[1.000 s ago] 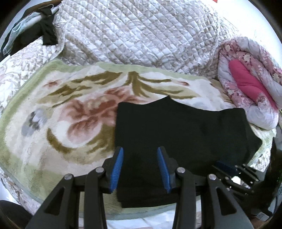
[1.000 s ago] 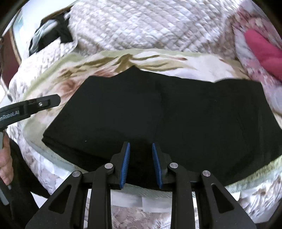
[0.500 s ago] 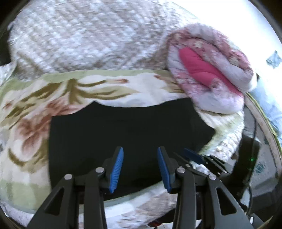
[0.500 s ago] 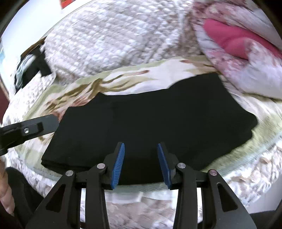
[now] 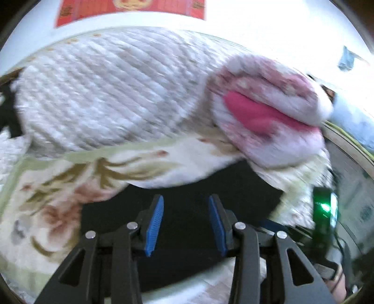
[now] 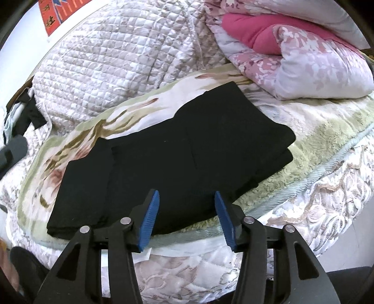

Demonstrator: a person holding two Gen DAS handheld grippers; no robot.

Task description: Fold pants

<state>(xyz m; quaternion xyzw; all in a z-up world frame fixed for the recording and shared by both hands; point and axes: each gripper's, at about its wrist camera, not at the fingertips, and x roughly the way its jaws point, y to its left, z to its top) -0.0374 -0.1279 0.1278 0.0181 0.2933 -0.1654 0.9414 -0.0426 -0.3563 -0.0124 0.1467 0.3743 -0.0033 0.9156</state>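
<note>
While the black pants lie folded into a long flat bundle near the front edge of the bed, both tools hang over them with nothing gripped. The pants rest on a plush blanket printed with pale green borders and brownish-pink flowers, which is spread over a white patterned mattress cover. Behind it a big quilted cream bedspread is heaped up, and to its right sits a rolled pink floral duvet with a bright pink lining showing in the fold. On the white wall behind the bed hangs a red poster, and some dark clothing is bunched at the far left corner of the bed.

The right hand-held gripper has just been opening; its blue pads stand spread above the near edge of the pants, with no cloth pinched. The left hand-held gripper is also parted, its view smeared by motion, with the dark cloth below and beyond its tips. A small device with a green light shows at the bed's right end.
</note>
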